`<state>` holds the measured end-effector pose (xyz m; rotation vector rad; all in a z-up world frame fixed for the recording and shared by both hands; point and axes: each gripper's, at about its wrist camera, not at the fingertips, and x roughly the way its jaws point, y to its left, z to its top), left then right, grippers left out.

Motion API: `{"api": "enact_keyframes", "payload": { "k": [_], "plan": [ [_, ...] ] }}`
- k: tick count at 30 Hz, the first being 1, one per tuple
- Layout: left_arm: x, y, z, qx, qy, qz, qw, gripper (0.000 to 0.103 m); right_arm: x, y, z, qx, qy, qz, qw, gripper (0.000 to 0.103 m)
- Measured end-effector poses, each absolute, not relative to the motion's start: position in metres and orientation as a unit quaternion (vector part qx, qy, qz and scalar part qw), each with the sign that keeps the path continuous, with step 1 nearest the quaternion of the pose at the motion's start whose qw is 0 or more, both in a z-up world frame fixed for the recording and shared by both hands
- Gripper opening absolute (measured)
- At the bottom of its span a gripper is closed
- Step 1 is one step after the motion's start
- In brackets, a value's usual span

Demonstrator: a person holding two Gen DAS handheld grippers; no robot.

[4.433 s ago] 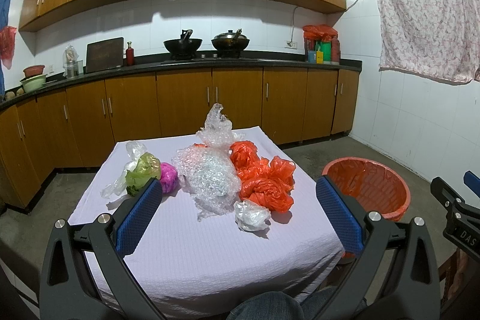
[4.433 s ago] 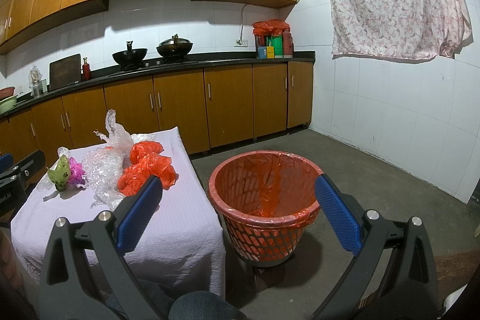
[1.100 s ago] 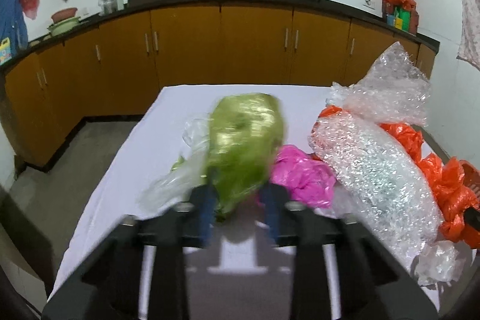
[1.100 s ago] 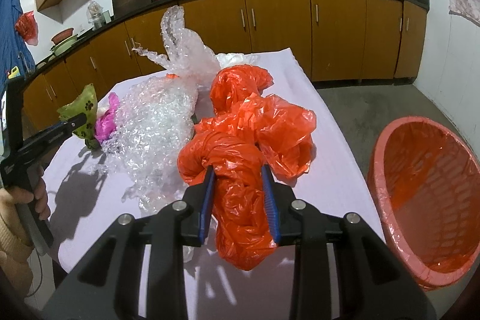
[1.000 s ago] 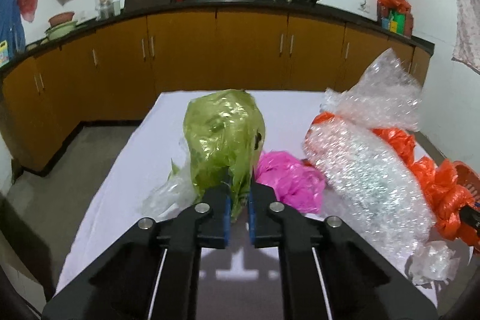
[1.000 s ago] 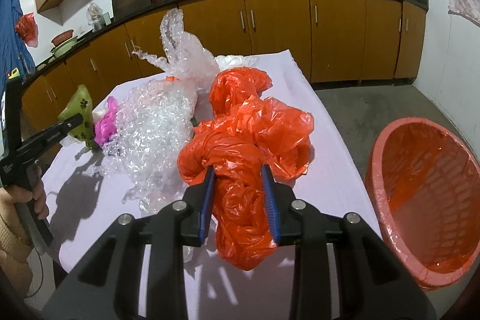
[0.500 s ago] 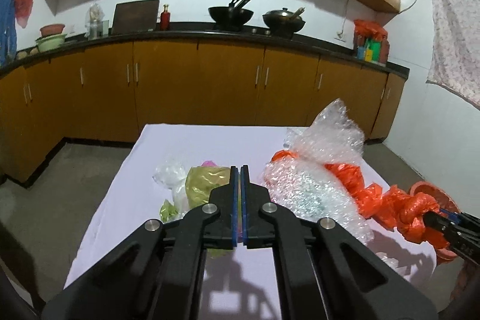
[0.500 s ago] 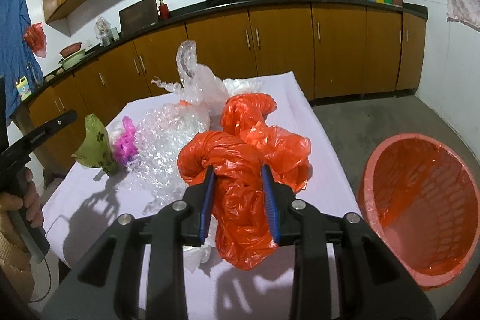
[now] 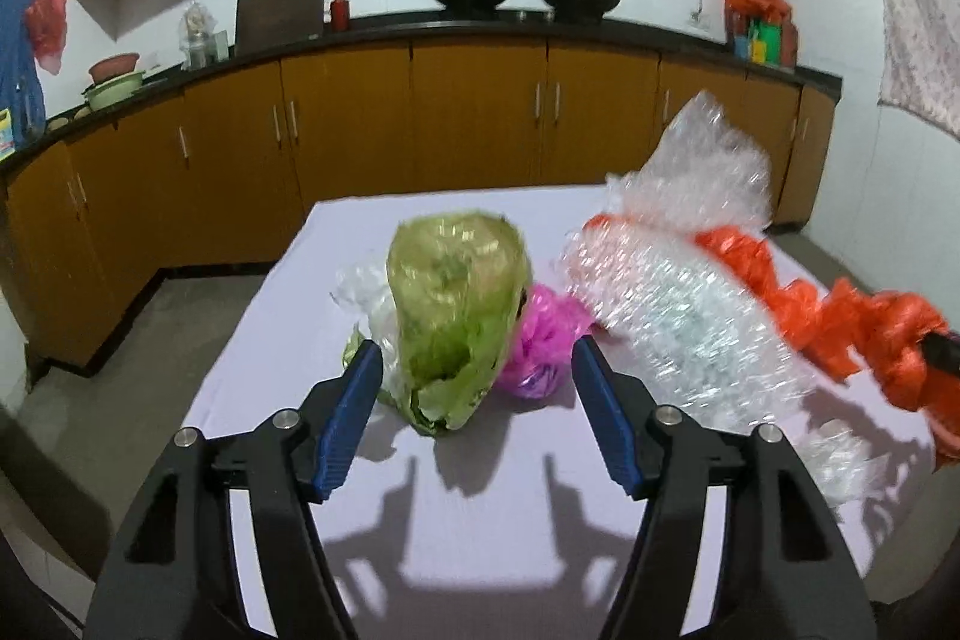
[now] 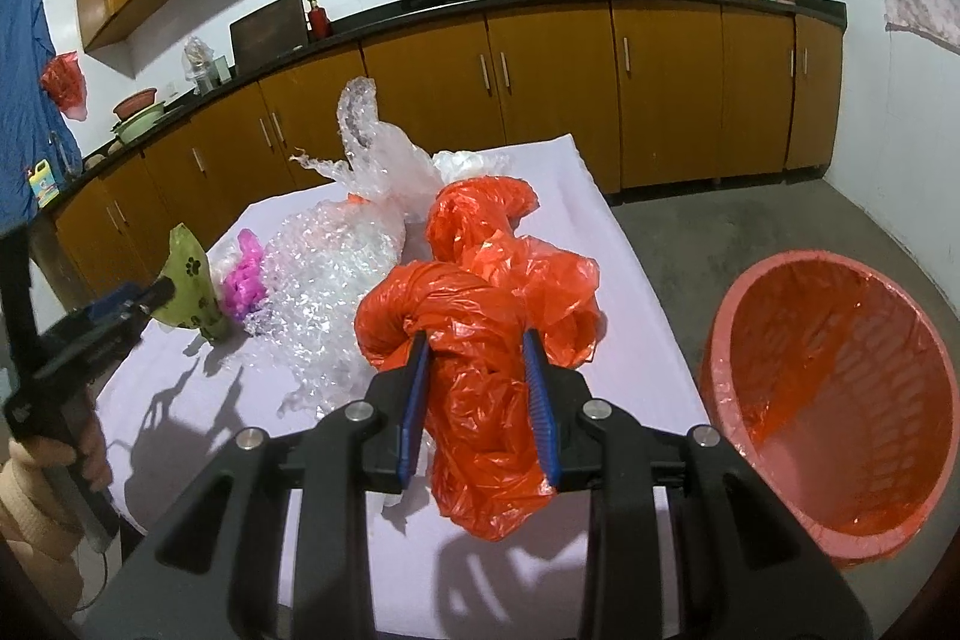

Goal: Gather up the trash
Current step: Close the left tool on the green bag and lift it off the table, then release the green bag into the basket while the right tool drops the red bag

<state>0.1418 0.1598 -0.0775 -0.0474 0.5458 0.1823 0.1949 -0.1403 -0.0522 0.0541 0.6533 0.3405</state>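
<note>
While the right gripper [image 10: 477, 394] clamps the orange bag [image 10: 480, 334] between its blue pads, we note the bag hangs just above the table [image 10: 624, 274], with the red basket [image 10: 840, 400] at three o'clock on the floor. We see the left gripper [image 9: 474, 403] with jaws that have just been opening; they stand wide, with the green bag [image 9: 456, 316] between them, untouched by either pad. At its two o'clock lies the pink bag [image 9: 543, 340], then the bubble wrap [image 9: 678, 316].
</note>
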Motion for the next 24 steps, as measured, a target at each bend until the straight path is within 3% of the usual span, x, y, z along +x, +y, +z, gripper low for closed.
{"api": "enact_keyframes", "payload": {
  "k": [3, 4, 6, 7, 8, 24],
  "plan": [
    [0.155, 0.164, -0.090, -0.027, 0.287, 0.103, 0.952, 0.058, 0.197, -0.140, -0.054, 0.024, 0.322, 0.164, 0.932, 0.031],
    [0.158, 0.166, -0.094, -0.028, 0.291, 0.107, 0.950, 0.052, 0.198, -0.140, -0.054, 0.024, 0.323, 0.164, 0.932, 0.031],
    [0.165, 0.170, -0.100, -0.032, 0.303, 0.107, 0.946, 0.031, 0.200, -0.140, -0.055, 0.024, 0.326, 0.163, 0.931, 0.031],
    [0.166, 0.173, -0.101, -0.037, 0.307, 0.104, 0.945, 0.014, 0.200, -0.139, -0.056, 0.024, 0.327, 0.163, 0.931, 0.031],
    [0.167, 0.175, -0.102, -0.041, 0.310, 0.100, 0.945, 0.006, 0.200, -0.139, -0.056, 0.023, 0.328, 0.163, 0.930, 0.031],
    [0.140, 0.167, -0.029, -0.074, 0.233, 0.027, 0.969, 0.003, 0.190, -0.136, -0.043, 0.023, 0.310, 0.176, 0.934, 0.031]
  ]
}}
